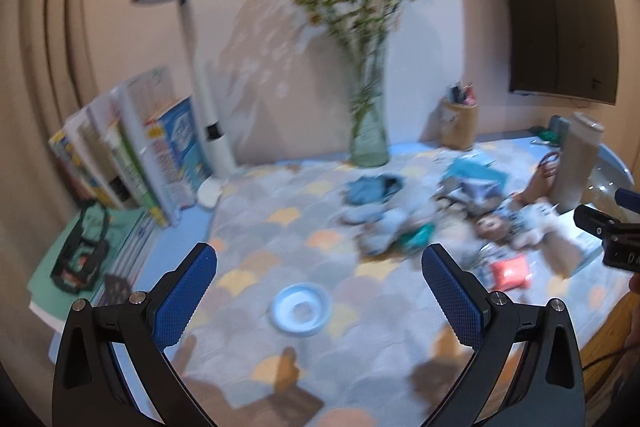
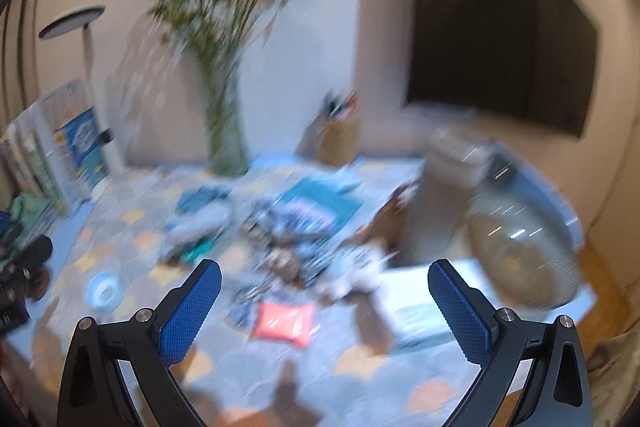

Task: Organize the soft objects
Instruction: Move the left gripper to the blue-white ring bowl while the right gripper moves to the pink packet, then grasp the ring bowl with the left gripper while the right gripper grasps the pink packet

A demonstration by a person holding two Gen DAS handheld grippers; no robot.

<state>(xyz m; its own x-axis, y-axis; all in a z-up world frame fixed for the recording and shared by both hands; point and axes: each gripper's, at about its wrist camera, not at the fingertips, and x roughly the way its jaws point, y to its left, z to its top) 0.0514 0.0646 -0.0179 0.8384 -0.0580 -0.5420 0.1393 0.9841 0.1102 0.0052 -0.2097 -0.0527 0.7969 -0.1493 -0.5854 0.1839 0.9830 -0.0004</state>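
Left wrist view: left gripper (image 1: 319, 281) spread wide, holding and touching nothing, above the patterned mat (image 1: 256, 227); the pile of soft objects (image 1: 400, 215) lies beyond it, in front of the glass vase (image 1: 369, 131), orientation unreadable through blur. Right wrist view: right gripper (image 2: 324, 301) likewise wide apart and empty, the pile (image 2: 288, 247) ahead between its fingers.

Blue cloth (image 1: 374, 189): crumpled, centre of the left wrist frame, on the scale-patterned mat.
Pale grey-blue cloth (image 1: 384, 223): bunched heap just below it, a teal scrap at its lower edge.
Doll (image 1: 506, 223): lying flat, centre right, blurred.
Coral pouch (image 2: 286, 323): flat, lower centre of the right wrist frame, apart from the heap.
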